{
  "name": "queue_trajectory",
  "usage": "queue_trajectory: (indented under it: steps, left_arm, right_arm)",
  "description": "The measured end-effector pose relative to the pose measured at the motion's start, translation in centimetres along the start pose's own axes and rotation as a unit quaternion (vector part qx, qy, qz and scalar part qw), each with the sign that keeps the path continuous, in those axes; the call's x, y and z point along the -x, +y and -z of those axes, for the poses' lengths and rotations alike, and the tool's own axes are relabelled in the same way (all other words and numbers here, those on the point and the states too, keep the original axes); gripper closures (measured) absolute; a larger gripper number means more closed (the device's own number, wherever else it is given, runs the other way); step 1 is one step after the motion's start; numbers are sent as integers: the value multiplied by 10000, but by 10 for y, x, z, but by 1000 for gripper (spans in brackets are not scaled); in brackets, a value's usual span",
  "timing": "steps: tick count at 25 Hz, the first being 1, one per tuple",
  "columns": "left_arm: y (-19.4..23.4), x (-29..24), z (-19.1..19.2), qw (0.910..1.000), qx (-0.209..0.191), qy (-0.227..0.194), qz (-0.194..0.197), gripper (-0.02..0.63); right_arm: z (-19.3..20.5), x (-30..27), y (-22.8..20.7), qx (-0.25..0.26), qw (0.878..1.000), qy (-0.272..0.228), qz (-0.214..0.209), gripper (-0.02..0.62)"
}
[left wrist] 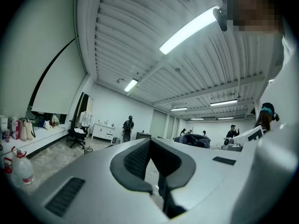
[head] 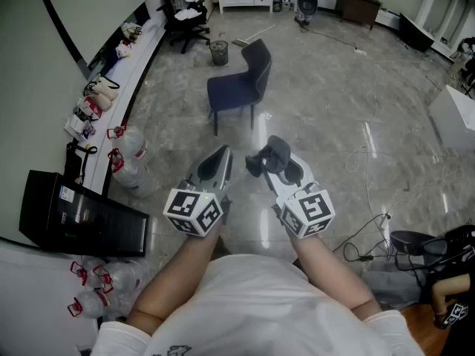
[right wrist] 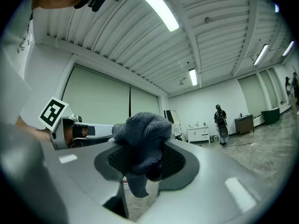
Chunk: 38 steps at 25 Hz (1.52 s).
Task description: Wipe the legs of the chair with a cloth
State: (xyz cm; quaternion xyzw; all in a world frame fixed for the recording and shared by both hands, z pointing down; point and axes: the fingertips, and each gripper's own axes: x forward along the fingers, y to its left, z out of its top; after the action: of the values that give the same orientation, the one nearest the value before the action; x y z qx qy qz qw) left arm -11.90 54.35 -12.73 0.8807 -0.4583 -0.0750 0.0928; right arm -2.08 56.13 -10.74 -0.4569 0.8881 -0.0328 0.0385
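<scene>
The dark blue chair (head: 239,86) stands on the grey floor ahead of me, its thin dark legs (head: 216,124) visible below the seat. Both grippers are held up in front of my chest, well short of it. My right gripper (head: 273,159) is shut on a dark grey cloth (head: 269,154), which bunches out past the jaw tips; the right gripper view shows the cloth (right wrist: 140,141) pinched between the pads. My left gripper (head: 220,157) sits beside it to the left, shut, with nothing between its jaws. The chair does not appear in either gripper view.
A mesh bin (head: 218,52) and a black office chair (head: 185,21) stand beyond the chair. Water bottles (head: 128,158) and a black box (head: 74,215) line the left wall. Cables (head: 365,154) trail across the floor at right. A person (left wrist: 127,127) stands far off.
</scene>
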Motion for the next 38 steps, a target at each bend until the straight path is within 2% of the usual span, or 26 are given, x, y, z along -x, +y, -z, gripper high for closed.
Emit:
queue_trajectory:
  steps: [11, 17, 21, 25, 29, 34, 38]
  left_arm:
    - [8, 3, -1, 10000, 6, 33, 10, 600]
    - [32, 1, -2, 9999, 51, 63, 75, 600]
    - [64, -1, -7, 9998, 120, 75, 168, 600]
    - [111, -8, -12, 9994, 122, 151, 302, 600]
    - [157, -17, -18, 9982, 133, 291, 505, 600]
    - [196, -34, -28, 9970, 20, 341, 699, 600]
    - [223, -48, -29, 9965, 157, 369, 727, 600]
  right_arm:
    - [-1, -3, 5, -71, 9999, -88, 44, 459]
    - [5, -24, 12, -41, 9999, -16, 153, 459]
    - [11, -53, 18, -42, 9997, 27, 254, 459]
    - [18, -98, 29, -91, 9996, 5, 279, 459]
    - [28, -142, 35, -117, 9988, 41, 483, 459]
    - [37, -182, 37, -146, 9979, 110, 629, 459]
    - [45, -206, 35, -158, 9972, 234, 686, 459]
